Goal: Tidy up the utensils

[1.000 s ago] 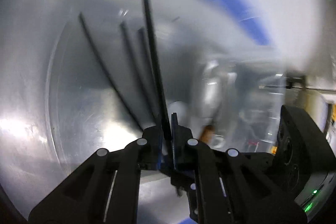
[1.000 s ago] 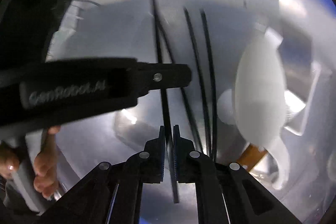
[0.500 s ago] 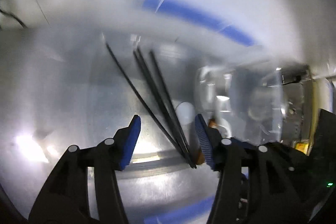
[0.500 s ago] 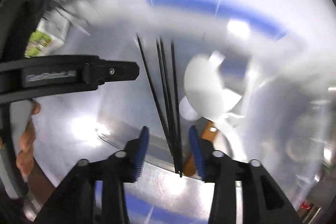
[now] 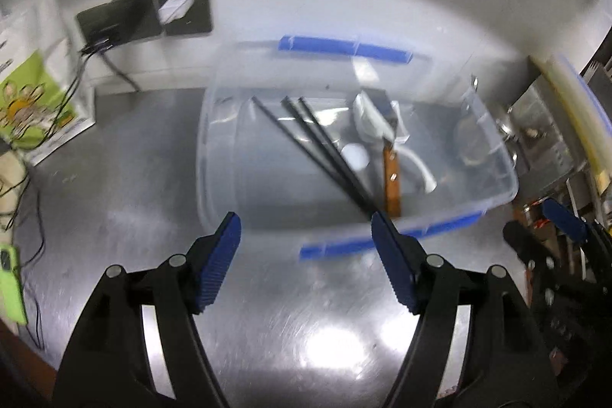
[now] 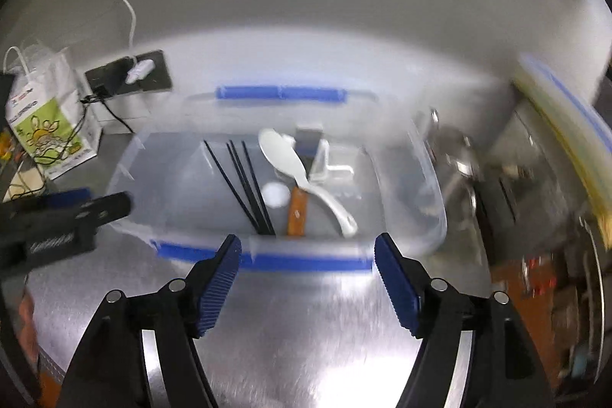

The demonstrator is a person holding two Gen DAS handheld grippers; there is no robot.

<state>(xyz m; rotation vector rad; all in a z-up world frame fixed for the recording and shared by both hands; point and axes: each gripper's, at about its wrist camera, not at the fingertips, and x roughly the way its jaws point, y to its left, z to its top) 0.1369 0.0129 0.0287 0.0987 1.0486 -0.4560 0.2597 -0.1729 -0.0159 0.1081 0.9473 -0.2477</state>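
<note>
A clear plastic bin (image 5: pixel 497 178) (image 6: pixel 420 186) with blue clips stands on the steel counter. Inside lie several black chopsticks (image 5: pixel 317 144) (image 6: pixel 244 182), a white rice paddle (image 6: pixel 290 159) (image 5: pixel 373 119), a wooden-handled tool (image 5: pixel 392 184) (image 6: pixel 297 213) and a small white round piece (image 5: pixel 354 155). My left gripper (image 5: pixel 306 251) is open and empty, in front of the bin's near wall. My right gripper (image 6: pixel 308 268) is open and empty, also in front of the bin. The left gripper shows at the left of the right wrist view (image 6: pixel 76 217).
A paper bag with green print (image 5: pixel 34 98) (image 6: pixel 46 132) stands at the far left by wall sockets with a charger (image 5: pixel 172 10). A green phone (image 5: pixel 9 285) lies at the left edge. Metal fixtures and a lid with blue trim (image 6: pixel 562 125) crowd the right.
Both grippers let go of the black chopsticks, which now lie in the bin. Both opened wide and pulled back out of the bin toward the near counter.
</note>
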